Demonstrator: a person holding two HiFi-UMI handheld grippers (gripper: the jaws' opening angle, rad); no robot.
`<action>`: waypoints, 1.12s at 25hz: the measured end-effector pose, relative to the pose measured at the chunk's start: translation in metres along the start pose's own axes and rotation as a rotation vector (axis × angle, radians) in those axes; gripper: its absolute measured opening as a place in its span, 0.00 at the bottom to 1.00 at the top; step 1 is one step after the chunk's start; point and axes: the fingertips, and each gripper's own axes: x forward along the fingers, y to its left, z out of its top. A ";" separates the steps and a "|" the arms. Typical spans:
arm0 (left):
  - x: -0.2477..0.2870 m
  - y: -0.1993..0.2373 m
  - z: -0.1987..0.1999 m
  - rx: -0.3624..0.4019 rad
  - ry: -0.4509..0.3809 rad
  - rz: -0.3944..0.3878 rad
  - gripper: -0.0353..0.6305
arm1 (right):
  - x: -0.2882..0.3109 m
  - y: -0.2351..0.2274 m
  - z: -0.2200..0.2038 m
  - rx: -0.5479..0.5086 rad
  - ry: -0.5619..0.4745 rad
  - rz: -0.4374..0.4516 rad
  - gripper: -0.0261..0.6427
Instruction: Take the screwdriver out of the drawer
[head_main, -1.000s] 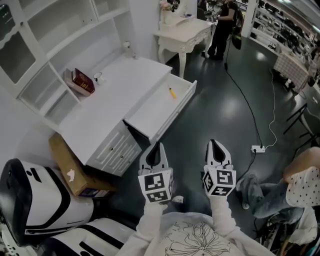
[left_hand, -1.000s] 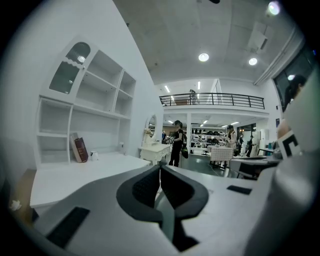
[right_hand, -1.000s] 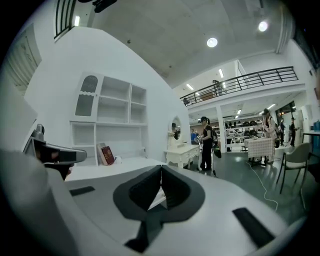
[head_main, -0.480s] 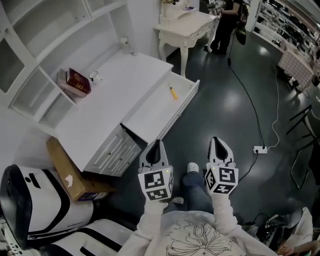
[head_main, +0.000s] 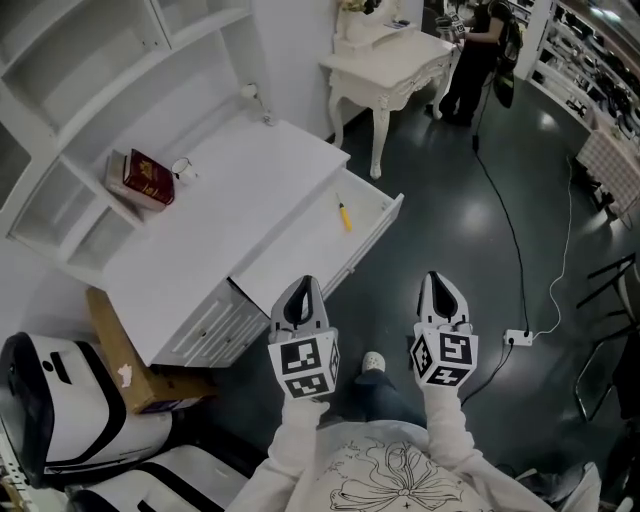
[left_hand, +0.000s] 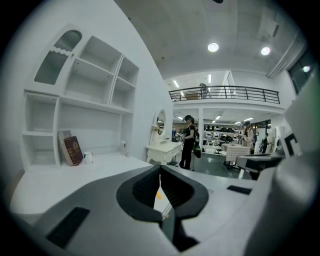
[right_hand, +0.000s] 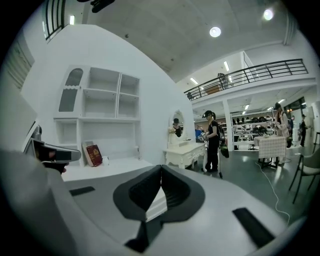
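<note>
1. The open drawer (head_main: 300, 252) juts from the front edge of a white desk (head_main: 230, 200). Its white floor is bare except for one item.
2. The screwdriver (head_main: 343, 214), with a yellow handle, lies flat in the drawer near its far end, the end toward the dressing table (head_main: 395, 62). It sits roughly midway between the desk's front edge and the drawer's front panel.
3. The left gripper (head_main: 303, 284) is held over the dark floor just in front of the drawer's near end. Its jaws are pressed together with nothing between them. It is well apart from the screwdriver.
4. The right gripper (head_main: 437, 279) is level with the left one, further out from the desk. Its jaws are also together and empty.
5. In a low compartment of the hutch at the desk's back edge, a red book (head_main: 148, 178) leans beside a paler volume. A small white cup (head_main: 181, 168) stands just beside it on the desk top.
6. The upper hutch compartments show nothing inside.
7. A cardboard box (head_main: 118, 348) rests on the floor against the desk's near end.
</note>
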 end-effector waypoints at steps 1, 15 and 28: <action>0.012 -0.002 0.005 -0.002 -0.002 0.009 0.06 | 0.012 -0.006 0.004 -0.004 0.000 0.011 0.04; 0.128 -0.017 0.019 -0.081 0.020 0.105 0.06 | 0.138 -0.058 0.017 -0.018 0.038 0.113 0.04; 0.232 -0.004 0.015 -0.097 0.104 0.103 0.06 | 0.238 -0.077 0.018 -0.002 0.073 0.111 0.04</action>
